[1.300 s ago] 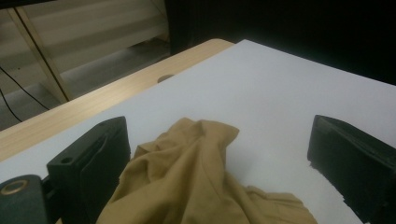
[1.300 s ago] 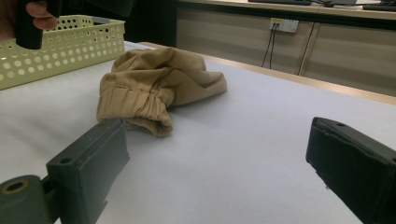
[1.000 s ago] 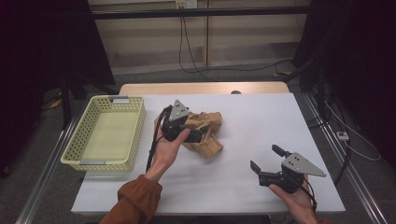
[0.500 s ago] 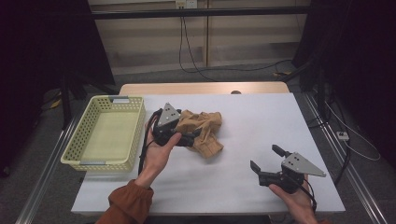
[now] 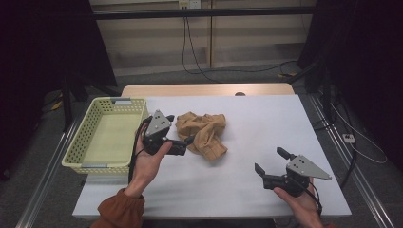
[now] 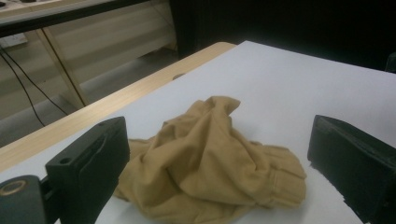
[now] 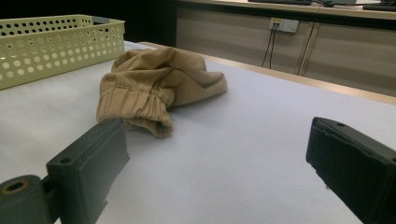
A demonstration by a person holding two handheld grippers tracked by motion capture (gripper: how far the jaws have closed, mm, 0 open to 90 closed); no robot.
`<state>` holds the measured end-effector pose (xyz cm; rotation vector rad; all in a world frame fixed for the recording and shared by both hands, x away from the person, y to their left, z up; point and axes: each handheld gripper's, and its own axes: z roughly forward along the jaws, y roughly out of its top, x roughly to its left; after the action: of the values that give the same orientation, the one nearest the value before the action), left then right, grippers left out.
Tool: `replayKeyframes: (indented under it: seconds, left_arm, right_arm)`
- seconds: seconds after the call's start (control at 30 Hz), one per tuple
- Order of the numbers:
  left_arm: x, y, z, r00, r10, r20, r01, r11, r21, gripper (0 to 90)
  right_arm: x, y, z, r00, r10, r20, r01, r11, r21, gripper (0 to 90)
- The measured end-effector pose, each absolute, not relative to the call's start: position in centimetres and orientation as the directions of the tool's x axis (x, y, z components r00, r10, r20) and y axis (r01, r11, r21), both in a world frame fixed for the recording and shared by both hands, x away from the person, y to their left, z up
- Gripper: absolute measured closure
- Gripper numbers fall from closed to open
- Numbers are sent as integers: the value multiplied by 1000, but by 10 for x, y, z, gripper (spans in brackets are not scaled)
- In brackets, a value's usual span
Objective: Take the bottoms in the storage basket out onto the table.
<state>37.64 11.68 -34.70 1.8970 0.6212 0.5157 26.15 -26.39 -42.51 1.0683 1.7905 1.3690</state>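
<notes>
A crumpled tan garment (image 5: 204, 133) with ribbed cuffs lies on the white table, left of centre. My left gripper (image 5: 189, 141) is held just at its left edge, jaws pointing right at it. In the left gripper view the garment (image 6: 210, 158) lies ahead of and between the jaws, and the left gripper (image 6: 217, 140) is open, gripping nothing. My right gripper (image 5: 271, 160) rests low near the front right of the table, well clear of the cloth. It is open (image 7: 217, 140), with the garment (image 7: 154, 88) farther off to its upper left.
A pale yellow-green perforated basket (image 5: 121, 101) stands at the table's left edge, just behind the left hand, and it appears again as the basket (image 7: 56, 42) in the right gripper view. A wooden strip (image 5: 204, 90) borders the far side. Bare white table (image 5: 266, 118) spreads to the right of the garment.
My left gripper has drawn back to the left, off the top of the garment and closer to the basket. The garment has shifted slightly. The right gripper has stayed put.
</notes>
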Motion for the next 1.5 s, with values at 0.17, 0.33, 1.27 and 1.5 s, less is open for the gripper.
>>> replayKeyframes:
  seconds: [0.17,0.33,1.27,1.5]
  left_arm:
    - [372,130,-352,761,644,79,197,-346,917,56]
    - [360,144,-357,740,666,99,203,-362,910,59]
    - [310,183,-385,689,722,65,246,-317,916,59]
    - [302,195,-394,668,741,67,258,-315,913,59]
  right_arm:
    - [261,-264,-425,-466,885,-14,220,131,966,52]
    - [261,-264,-425,-467,884,-11,222,129,966,49]
    - [259,-264,-425,-463,886,-9,225,128,966,49]
    - [259,-264,-425,-463,886,-14,223,131,966,49]
